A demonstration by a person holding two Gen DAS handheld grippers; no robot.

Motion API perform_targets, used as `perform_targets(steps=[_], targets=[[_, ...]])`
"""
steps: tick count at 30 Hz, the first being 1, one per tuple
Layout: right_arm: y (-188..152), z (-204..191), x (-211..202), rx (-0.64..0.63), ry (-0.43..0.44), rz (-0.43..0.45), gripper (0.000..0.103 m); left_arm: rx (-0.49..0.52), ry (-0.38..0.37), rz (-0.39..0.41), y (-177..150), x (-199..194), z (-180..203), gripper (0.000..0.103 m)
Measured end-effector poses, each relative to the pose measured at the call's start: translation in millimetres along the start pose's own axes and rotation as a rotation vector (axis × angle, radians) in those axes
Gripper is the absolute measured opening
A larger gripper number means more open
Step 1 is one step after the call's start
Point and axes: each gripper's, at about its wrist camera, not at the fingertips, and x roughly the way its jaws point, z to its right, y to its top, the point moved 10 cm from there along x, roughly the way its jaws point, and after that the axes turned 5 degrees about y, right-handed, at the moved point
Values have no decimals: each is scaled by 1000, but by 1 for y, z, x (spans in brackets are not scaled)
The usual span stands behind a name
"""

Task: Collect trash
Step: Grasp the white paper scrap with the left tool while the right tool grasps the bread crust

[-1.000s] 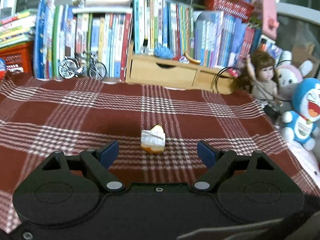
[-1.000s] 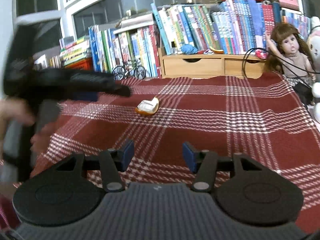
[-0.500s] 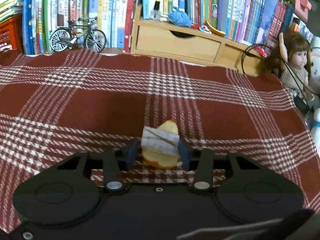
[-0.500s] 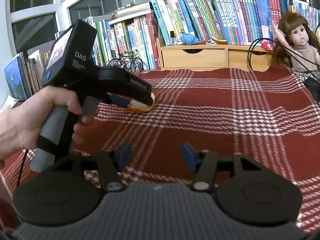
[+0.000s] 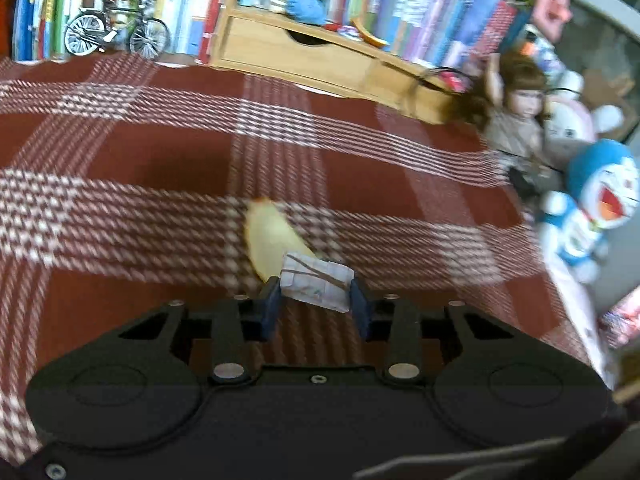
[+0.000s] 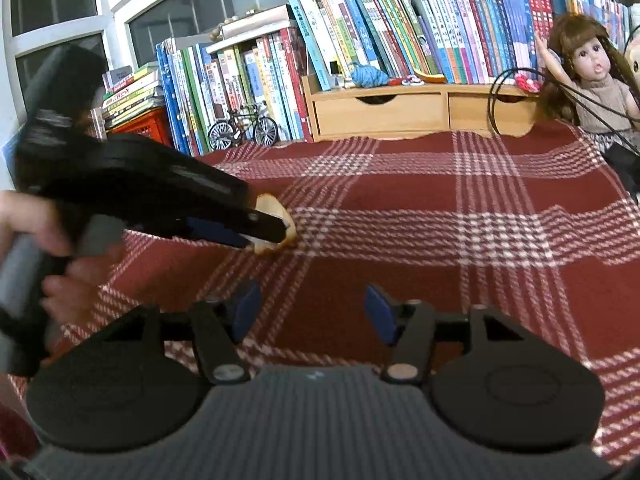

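The wrapper (image 5: 317, 285), white paper with a yellow peel (image 5: 269, 240) sticking out past it, sits on the plaid cloth (image 5: 120, 152), well in front of the wooden drawers (image 5: 296, 54). The left gripper (image 5: 316, 306) pinches the wrapper between its 2 blue pads. The right gripper (image 6: 311, 313) gapes wide with nothing in it, nearer than the wrapper and farther from the drawers.

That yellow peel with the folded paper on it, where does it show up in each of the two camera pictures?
Left wrist view: the peel lies low at centre; its folded paper is pinched by the left gripper.
Right wrist view: the peel pokes out left of centre, mostly hidden behind the left gripper.
Shared landmark: the toy bicycle before the books.
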Motion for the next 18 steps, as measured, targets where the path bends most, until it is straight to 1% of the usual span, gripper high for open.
perform_targets(steps=[2,5,7,10,14,18], targets=[[-4,0,-1,-11,-3,-10,73,8,0,24,-5,-13,2,35],[-8,-4,3,-32,2,-24,76,7,21,93,0,-33,-1,35],[-5,-10,10,-47,12,-31,77,6,59,138,7,-45,-8,35],[4,-20,29,-88,25,-48,79,-11,132,181,14,-55,-24,35],[22,-32,61,-112,42,-60,79,-42,180,192,14,-59,-48,35],[34,-41,96,-146,27,-96,80,-26,230,202,10,-57,-66,35]])
